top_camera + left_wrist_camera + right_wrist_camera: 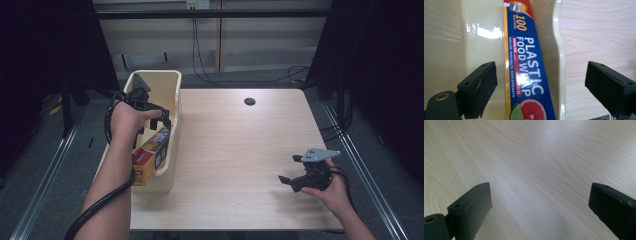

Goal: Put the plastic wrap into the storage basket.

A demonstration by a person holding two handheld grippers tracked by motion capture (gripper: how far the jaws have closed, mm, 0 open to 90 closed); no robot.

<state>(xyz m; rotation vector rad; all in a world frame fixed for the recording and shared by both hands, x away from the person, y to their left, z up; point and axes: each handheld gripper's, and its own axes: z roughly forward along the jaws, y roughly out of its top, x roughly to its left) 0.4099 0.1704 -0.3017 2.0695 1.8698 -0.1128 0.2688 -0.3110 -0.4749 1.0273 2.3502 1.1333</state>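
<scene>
A long box of plastic food wrap (150,155) (526,65), blue, red and yellow, lies inside a cream plastic bin (172,95) (474,30) at the table's left edge, leaning along the bin's right wall. My left gripper (162,120) (541,85) hovers open just above the box's far end, its jaws wide apart on either side of the box and the bin's wall, touching neither. My right gripper (291,172) (540,207) is open low over bare wood at the table's front right, holding nothing.
The light wooden table (240,150) (536,157) has a dark round cable hole (249,101) near its back edge. Black cables trail from both grippers, and dark curtains flank the table. Metal floor rails (45,180) run along both sides.
</scene>
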